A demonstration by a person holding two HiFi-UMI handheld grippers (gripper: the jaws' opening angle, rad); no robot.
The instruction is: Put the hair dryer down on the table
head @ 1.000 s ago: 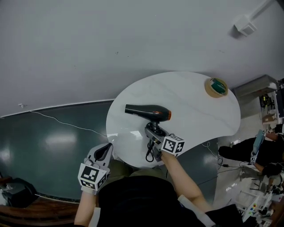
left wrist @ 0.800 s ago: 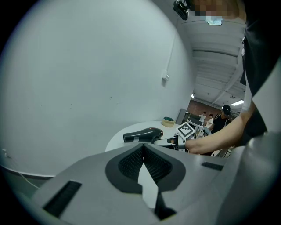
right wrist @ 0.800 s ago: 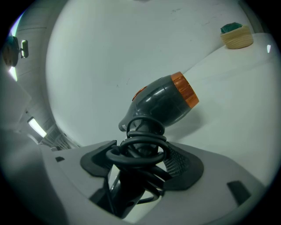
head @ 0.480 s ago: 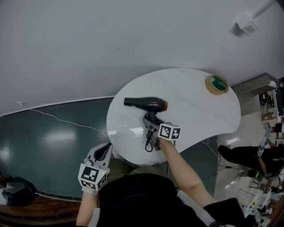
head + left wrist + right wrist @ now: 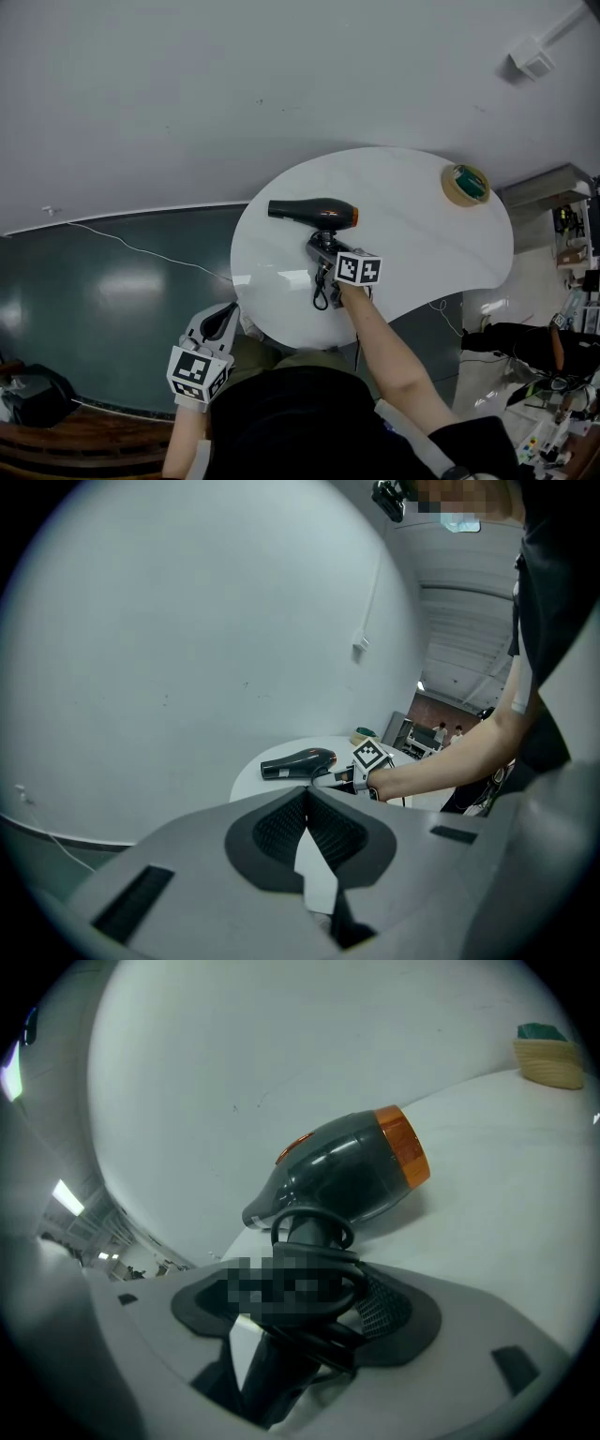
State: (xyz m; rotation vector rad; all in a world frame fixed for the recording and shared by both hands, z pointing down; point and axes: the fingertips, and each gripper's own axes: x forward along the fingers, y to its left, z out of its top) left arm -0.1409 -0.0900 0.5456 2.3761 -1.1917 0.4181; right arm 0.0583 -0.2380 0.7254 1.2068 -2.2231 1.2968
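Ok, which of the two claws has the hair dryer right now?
The right claw, clamped on the handle of the hair dryer over the table. The left claw is shut on nothing, off the table's edge.

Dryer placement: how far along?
Done: dryer is low over the table. In hand: right gripper shut on its handle; contact with the top unclear. To do: set down, release. Spare: left gripper shut, empty, off the table.

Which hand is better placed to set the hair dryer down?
Right: the right gripper clamps the hair dryer by its handle above the table; the left gripper hangs shut, off its edge.
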